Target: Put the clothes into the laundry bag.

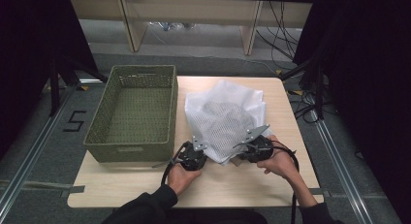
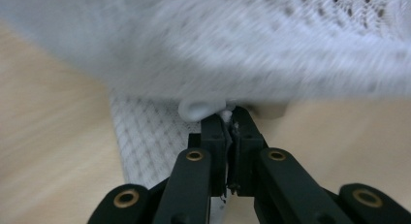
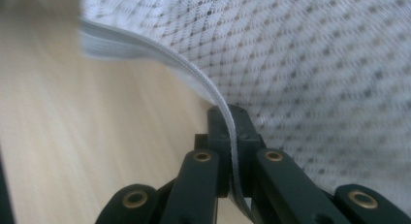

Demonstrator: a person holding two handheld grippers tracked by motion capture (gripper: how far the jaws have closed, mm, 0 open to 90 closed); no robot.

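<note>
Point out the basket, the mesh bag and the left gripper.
basket (image 1: 165,107): high view, right wall.
mesh bag (image 1: 225,118): high view, middle of the fabric.
left gripper (image 2: 231,121): left gripper view, between its jaw tips.

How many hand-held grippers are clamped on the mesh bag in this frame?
2. The left hand-held gripper grips the white mesh bag at its near-left edge, the right hand-held gripper at its near-right edge. The green basket sits alongside.

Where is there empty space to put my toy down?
Inside the green basket, or on the bare table strip in front of it. The middle is crowded: the white mesh bag, with the left gripper and right gripper clamping its near edge.
</note>
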